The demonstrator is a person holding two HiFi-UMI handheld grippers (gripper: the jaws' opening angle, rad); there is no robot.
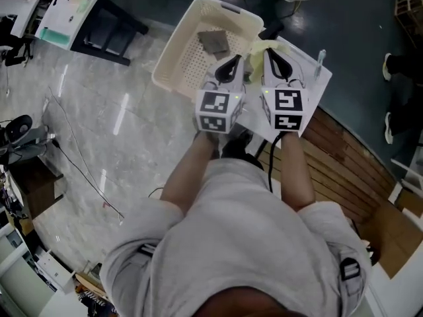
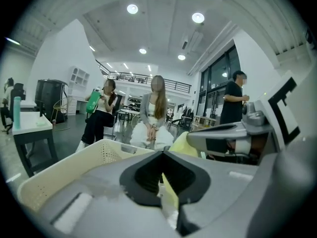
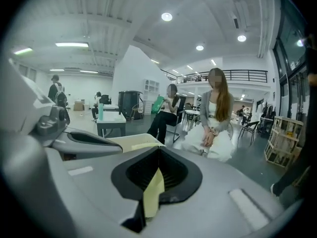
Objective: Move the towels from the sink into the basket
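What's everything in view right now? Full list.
basket: one, cream, perforated, straight ahead of the person
grey towel: one, grey, inside the basket
yellow towel: one, yellow, held up at the basket's rim
sink: one, white, right of the basket
table: one, black, far left
seated people: two, background, beyond the basket
left gripper: one, grey, shut on the yellow towel
right gripper: one, grey, shut on the yellow towel

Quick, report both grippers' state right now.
Left gripper: shut on the yellow towel.
Right gripper: also shut on the yellow towel.
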